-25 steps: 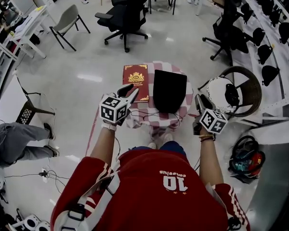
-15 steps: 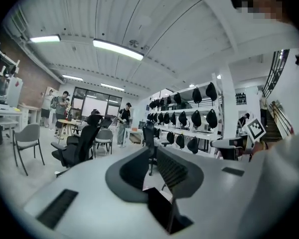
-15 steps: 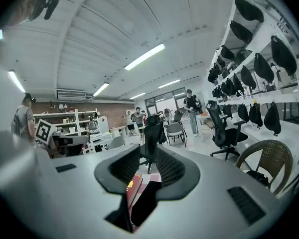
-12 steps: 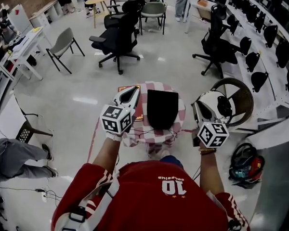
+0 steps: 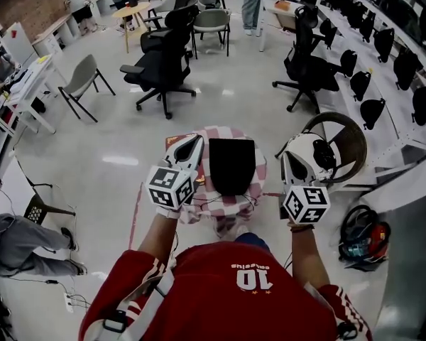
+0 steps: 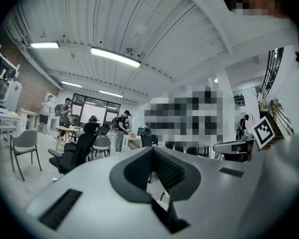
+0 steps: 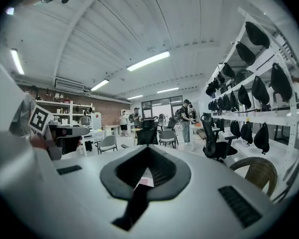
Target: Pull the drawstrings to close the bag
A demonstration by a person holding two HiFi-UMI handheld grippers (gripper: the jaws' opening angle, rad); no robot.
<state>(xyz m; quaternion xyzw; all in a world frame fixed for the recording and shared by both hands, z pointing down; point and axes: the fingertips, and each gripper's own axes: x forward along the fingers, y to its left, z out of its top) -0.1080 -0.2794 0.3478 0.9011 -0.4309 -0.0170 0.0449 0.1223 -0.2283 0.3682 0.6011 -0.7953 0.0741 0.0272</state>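
A flat black bag (image 5: 231,163) lies on a small round table with a red-checked cloth (image 5: 254,189). Its thin drawstrings (image 5: 227,199) trail over the cloth's near edge. My left gripper (image 5: 197,141) is raised in the air left of the bag, well above the table. Its jaws are closing, the tips meet (image 6: 152,149), and nothing shows between them. My right gripper (image 5: 287,160) is held up to the right of the bag, shut (image 7: 148,147), with nothing gripped that I can see. Both gripper views look out level across the room, not at the bag.
A red book (image 5: 171,140) peeks out behind the left gripper on the table. A wicker chair (image 5: 353,142) with a white cushion stands right of the table, a coiled red-and-blue bundle (image 5: 362,236) lies on the floor. Black office chairs (image 5: 160,73) and people stand farther back.
Both grippers have lifted away from the table's near edge and their jaws have closed. The bag and its strings lie as before.
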